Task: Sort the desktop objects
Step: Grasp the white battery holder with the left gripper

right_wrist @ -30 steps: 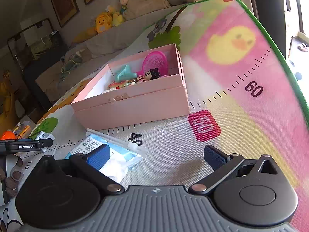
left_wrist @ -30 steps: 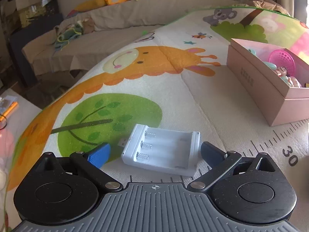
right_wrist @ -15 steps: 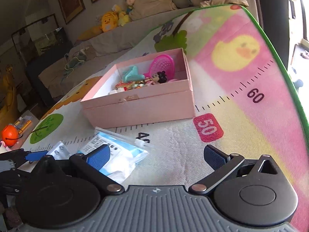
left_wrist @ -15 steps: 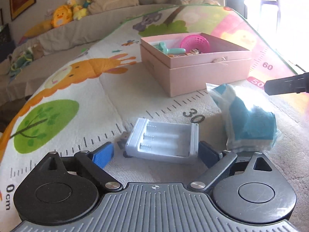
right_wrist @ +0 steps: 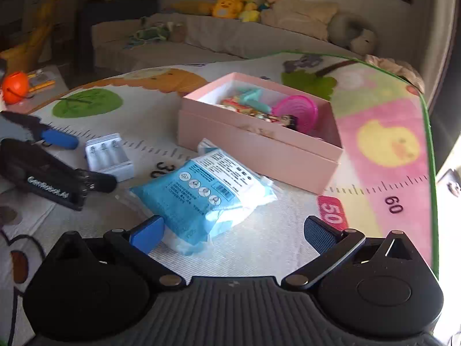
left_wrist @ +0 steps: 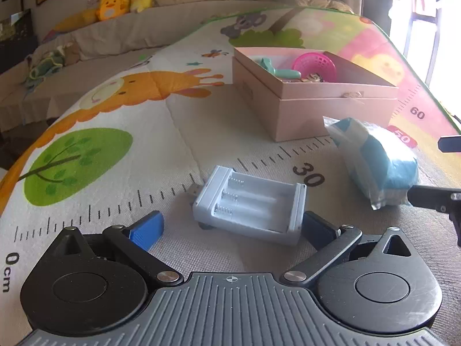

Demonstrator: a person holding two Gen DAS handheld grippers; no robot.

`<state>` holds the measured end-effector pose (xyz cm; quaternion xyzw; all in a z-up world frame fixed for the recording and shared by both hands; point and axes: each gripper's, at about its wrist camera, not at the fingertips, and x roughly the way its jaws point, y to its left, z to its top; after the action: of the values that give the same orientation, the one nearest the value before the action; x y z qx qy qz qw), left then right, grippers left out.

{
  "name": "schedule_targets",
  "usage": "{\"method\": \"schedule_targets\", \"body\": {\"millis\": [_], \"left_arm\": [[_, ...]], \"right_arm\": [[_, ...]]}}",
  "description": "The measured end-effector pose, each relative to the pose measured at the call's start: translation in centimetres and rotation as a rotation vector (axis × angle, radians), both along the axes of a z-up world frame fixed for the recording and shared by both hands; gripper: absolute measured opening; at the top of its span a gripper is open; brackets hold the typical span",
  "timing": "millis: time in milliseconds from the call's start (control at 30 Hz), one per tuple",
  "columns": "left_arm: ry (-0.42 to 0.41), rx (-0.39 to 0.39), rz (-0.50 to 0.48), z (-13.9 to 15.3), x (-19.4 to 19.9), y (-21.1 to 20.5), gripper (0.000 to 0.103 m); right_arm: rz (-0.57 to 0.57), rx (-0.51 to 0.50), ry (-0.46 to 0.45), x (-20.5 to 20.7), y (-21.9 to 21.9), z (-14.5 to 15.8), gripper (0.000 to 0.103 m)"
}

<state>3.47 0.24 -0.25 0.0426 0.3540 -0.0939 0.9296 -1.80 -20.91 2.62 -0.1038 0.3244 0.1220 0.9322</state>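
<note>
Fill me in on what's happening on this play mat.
A person with a gripper in each hand is sorting loose items on the mat. The left gripper has its jaws opening around a white battery charger, which lies on the mat between them, not gripped. The right gripper is open over a blue packet, not holding it. Behind both sits an open pink box already holding small toys, including a pink basket.

Charger (left_wrist: pixel 249 206) between opening fingers (left_wrist: pixel 147 226) — untouched.
</note>
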Motion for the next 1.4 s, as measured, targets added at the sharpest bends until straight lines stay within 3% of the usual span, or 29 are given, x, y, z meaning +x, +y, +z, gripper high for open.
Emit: {"method": "schedule_targets", "body": {"millis": [200, 333, 567, 700, 767, 1033, 1300, 1400], "left_arm": [[0.0, 0.003, 0.001, 0.0, 0.0, -0.1, 0.103], [0.0, 0.005, 0.0, 0.0, 0.0, 0.0, 0.103], [0.0, 0.003, -0.003, 0.0, 0.0, -0.1, 0.103], [-0.026, -0.053, -0.091, 0.3, -0.4, 0.2, 0.103], [-0.035, -0.039, -0.107, 0.3, -0.4, -0.2, 0.103], [-0.017, 0.051, -0.061, 0.1, 2.5, -1.4, 0.103], [-0.005, 0.034, -0.028, 0.1, 3.4, -1.1, 0.103], [-0.013, 0.031, -0.012, 0.2, 2.7, -0.8, 0.098]], "right_arm": [[-0.097, 0.167, 0.177, 1.8, -2.2, -2.3, 0.103], [-0.105, 0.103, 0.137, 1.5, -1.0, -2.9, 0.103], [-0.123, 0.112, 0.135, 1.5, -1.0, -2.7, 0.103], [-0.122, 0.115, 0.117, 1.3, -1.0, -2.8, 0.103], [-0.122, 0.114, 0.11, 1.2, -1.0, -2.9, 0.103], [-0.123, 0.113, 0.099, 1.0, -0.9, -3.0, 0.103], [-0.114, 0.12, 0.1, 0.8, -0.9, -2.9, 0.103], [-0.057, 0.164, 0.102, 0.2, -1.2, -2.3, 0.103]]}}
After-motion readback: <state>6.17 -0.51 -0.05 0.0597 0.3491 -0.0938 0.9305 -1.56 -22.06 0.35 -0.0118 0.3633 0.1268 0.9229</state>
